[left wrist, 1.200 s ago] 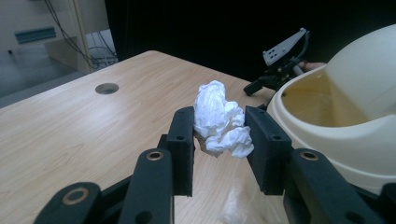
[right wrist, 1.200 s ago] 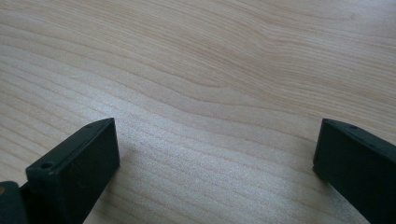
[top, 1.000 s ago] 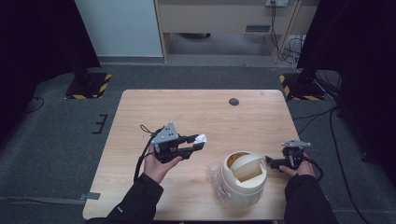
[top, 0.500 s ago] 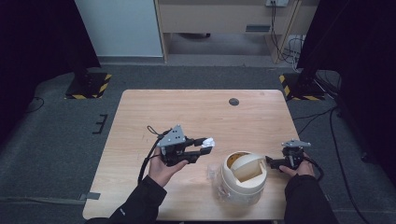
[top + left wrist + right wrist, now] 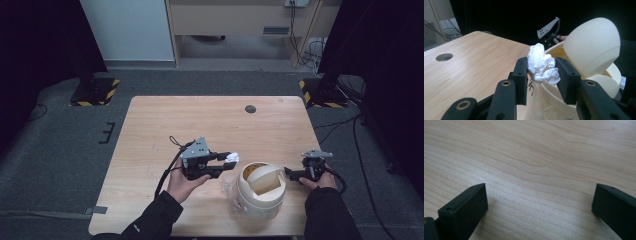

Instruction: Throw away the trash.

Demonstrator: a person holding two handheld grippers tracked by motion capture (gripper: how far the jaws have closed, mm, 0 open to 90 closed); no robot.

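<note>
Hovering paper wad point(image 5: 542, 64) (bin rim point(image 5: 554, 51) beside)

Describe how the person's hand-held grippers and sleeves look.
Both hand-held grippers, left and right, are black with two blocky jaws, a grey three-cornered plate on top and a black trailing cable. The jaws carry small round holes, with brass-coloured rivets lower down. The sleeves are dark.

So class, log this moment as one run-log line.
left gripper: shut on crumpled tissue | beside swing-lid bin rim | right gripper: open, empty, over table
</note>
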